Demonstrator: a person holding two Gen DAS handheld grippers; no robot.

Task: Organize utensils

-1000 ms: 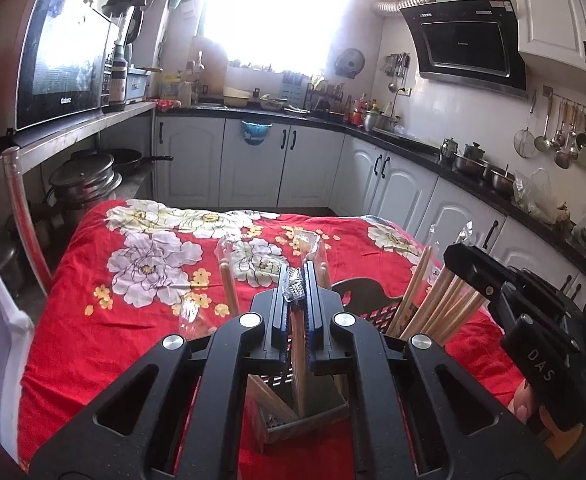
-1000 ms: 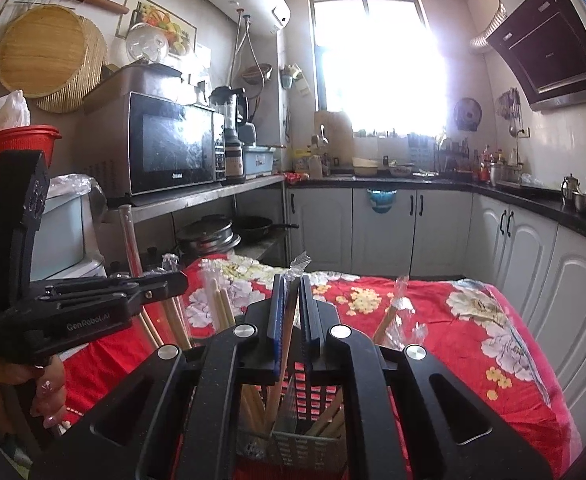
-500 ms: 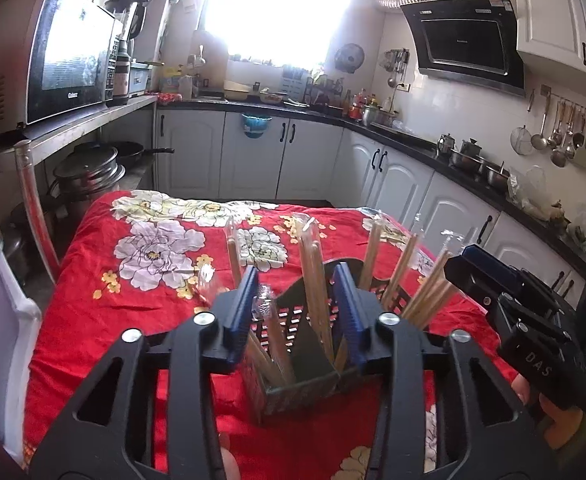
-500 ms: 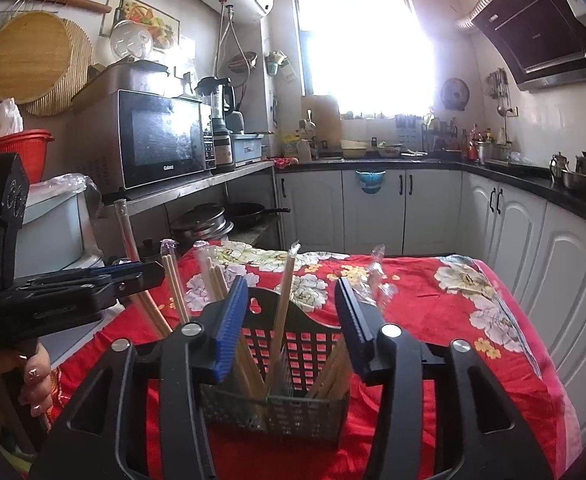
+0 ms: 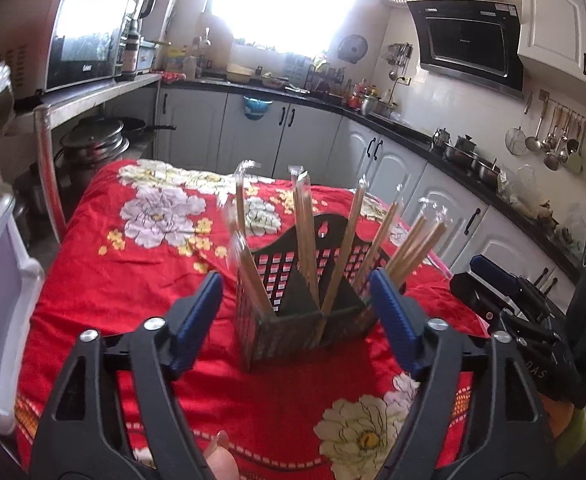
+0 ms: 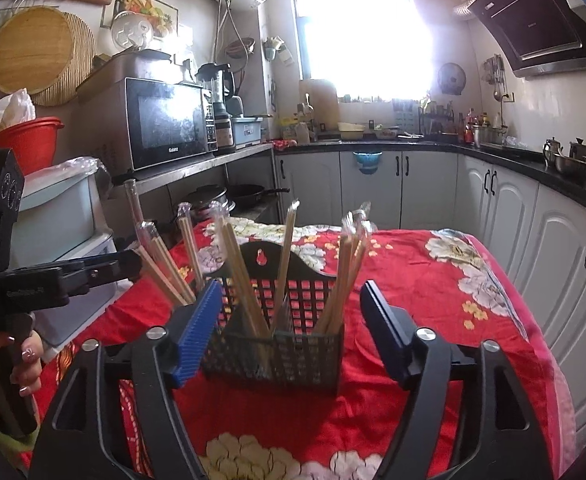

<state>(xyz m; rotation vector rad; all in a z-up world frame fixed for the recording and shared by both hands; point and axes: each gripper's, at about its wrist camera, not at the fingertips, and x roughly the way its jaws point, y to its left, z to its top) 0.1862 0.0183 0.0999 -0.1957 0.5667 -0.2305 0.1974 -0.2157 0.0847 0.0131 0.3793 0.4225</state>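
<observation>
A dark plastic lattice utensil holder (image 5: 289, 322) stands on the red flowered tablecloth (image 5: 141, 272); it also shows in the right wrist view (image 6: 277, 352). Several plastic-wrapped wooden chopstick pairs (image 5: 305, 232) stand upright in it, also seen in the right wrist view (image 6: 285, 256). My left gripper (image 5: 297, 304) is open and empty, just in front of the holder. My right gripper (image 6: 289, 312) is open and empty, facing the holder from the other side. Each gripper appears in the other's view: the right gripper (image 5: 505, 292), the left gripper (image 6: 93, 270).
A microwave (image 6: 165, 120) sits on a metal shelf at the left, pots (image 5: 93, 142) below it. White cabinets (image 6: 413, 184) and a dark counter run behind and to the right. A white bin (image 6: 57, 216) stands by the table's left edge.
Both grippers have opened, let go of the chopsticks they held in the holder, and drawn back from it. The chopsticks now stand free in the holder.
</observation>
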